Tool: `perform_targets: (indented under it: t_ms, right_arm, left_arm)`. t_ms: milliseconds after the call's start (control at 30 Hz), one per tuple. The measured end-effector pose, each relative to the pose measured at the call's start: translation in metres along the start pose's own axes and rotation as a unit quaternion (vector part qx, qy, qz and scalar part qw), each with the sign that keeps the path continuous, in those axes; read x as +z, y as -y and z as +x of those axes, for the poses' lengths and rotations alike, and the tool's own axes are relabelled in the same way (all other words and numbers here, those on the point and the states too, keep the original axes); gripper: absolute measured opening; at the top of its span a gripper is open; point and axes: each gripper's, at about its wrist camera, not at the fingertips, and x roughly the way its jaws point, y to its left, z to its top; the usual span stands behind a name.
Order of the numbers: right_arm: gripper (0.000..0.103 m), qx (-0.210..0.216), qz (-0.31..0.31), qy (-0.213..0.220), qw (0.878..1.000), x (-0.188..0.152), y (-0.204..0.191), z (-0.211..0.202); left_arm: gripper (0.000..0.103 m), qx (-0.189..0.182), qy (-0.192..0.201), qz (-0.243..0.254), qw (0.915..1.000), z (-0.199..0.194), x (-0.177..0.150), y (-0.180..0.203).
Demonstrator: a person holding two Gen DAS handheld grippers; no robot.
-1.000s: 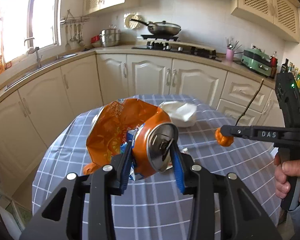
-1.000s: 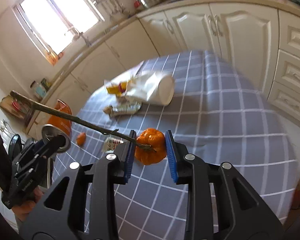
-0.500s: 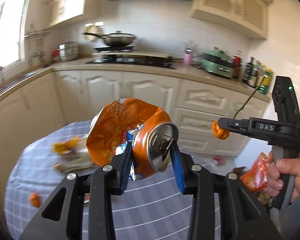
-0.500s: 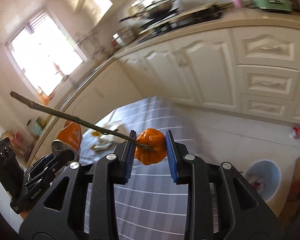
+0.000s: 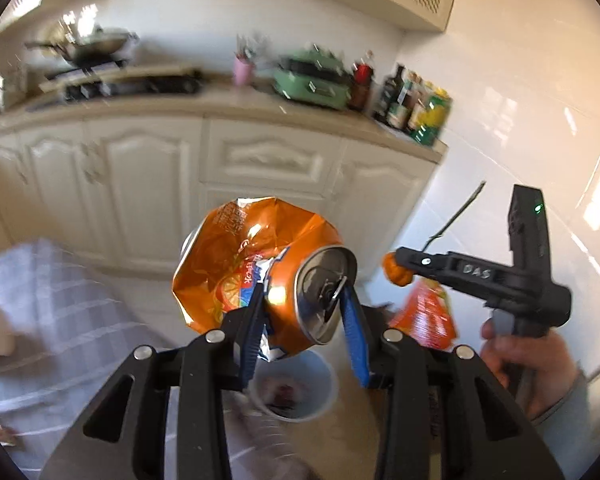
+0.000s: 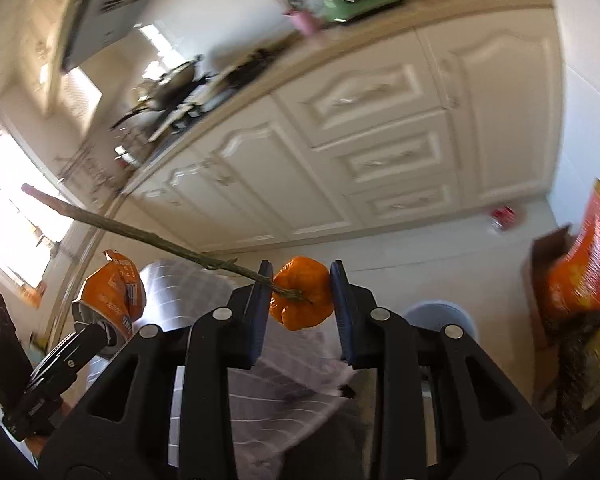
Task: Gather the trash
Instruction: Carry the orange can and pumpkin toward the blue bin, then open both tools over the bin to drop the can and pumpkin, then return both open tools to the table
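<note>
Left gripper is clamped on a crushed can, its lid end toward the camera. Right gripper pinches a small orange fruit with its long stem out left. The bin sits on the floor directly below the can, so the left is nearer. The fruit hangs left of the bin.

right claw gripping orange pepper, stem

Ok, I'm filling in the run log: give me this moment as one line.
left gripper: shut on crushed can | right gripper: shut on small orange fruit | bin: on floor, below can
</note>
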Motion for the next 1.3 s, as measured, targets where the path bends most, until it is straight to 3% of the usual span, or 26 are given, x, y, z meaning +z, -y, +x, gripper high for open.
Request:
perform_targets:
  t_ms: [133, 300, 400, 633, 667, 700, 733, 767, 800, 900, 967, 1033, 1300]
  right_arm:
    - [0.029, -0.015, 0.041, -0.028, 0.999, -0.005, 0.042, 0.023]
    - [0.029, -0.029, 0.086, -0.066, 0.994, -0.019, 0.086, 0.057]
    - [0.029, -0.033, 0.112, -0.087, 0.989, -0.022, 0.106, 0.081]
    - [0.03, -0.042, 0.155, -0.117, 0.98, -0.029, 0.136, 0.118]
    - [0.033, -0.041, 0.166, -0.12, 0.978, -0.03, 0.142, 0.123]
    - [0.033, -0.043, 0.177, -0.122, 0.976, -0.032, 0.149, 0.127]
    - [0.051, -0.045, 0.189, -0.127, 0.973, -0.035, 0.155, 0.132]
    - [0.078, -0.047, 0.198, -0.128, 0.971, -0.036, 0.159, 0.134]
    - [0.082, -0.048, 0.207, -0.123, 0.969, -0.039, 0.164, 0.135]
    - [0.083, -0.051, 0.215, -0.126, 0.967, -0.044, 0.168, 0.136]
    - [0.094, -0.056, 0.217, -0.122, 0.967, -0.047, 0.168, 0.133]
    - [0.097, -0.063, 0.213, -0.119, 0.968, -0.05, 0.167, 0.129]
    - [0.097, -0.084, 0.19, -0.104, 0.973, -0.053, 0.147, 0.108]
  left_arm:
    - [0.036, -0.032, -0.061, -0.029, 0.9972, 0.059, -0.005, 0.01]
    - [0.036, -0.02, -0.142, -0.031, 0.9892, 0.134, -0.023, 0.022]
    - [0.036, -0.019, -0.19, -0.045, 0.9806, 0.181, -0.035, 0.021]
    - [0.038, -0.026, -0.256, -0.071, 0.9638, 0.246, -0.049, 0.014]
    - [0.043, -0.022, -0.267, -0.072, 0.9608, 0.254, -0.051, 0.012]
    - [0.059, -0.02, -0.273, -0.073, 0.959, 0.259, -0.053, 0.012]
    - [0.075, -0.014, -0.276, -0.077, 0.958, 0.263, -0.054, 0.009]
    - [0.078, -0.006, -0.274, -0.081, 0.9582, 0.263, -0.055, 0.006]
    - [0.078, -0.001, -0.271, -0.084, 0.9589, 0.263, -0.055, 0.002]
    - [0.081, 0.017, -0.267, -0.083, 0.9598, 0.259, -0.05, -0.003]
    - [0.082, 0.026, -0.26, -0.078, 0.9622, 0.252, -0.046, -0.005]
    - [0.083, 0.038, -0.25, -0.071, 0.965, 0.241, -0.042, -0.004]
    - [0.086, 0.071, -0.195, -0.052, 0.9769, 0.184, -0.025, -0.001]
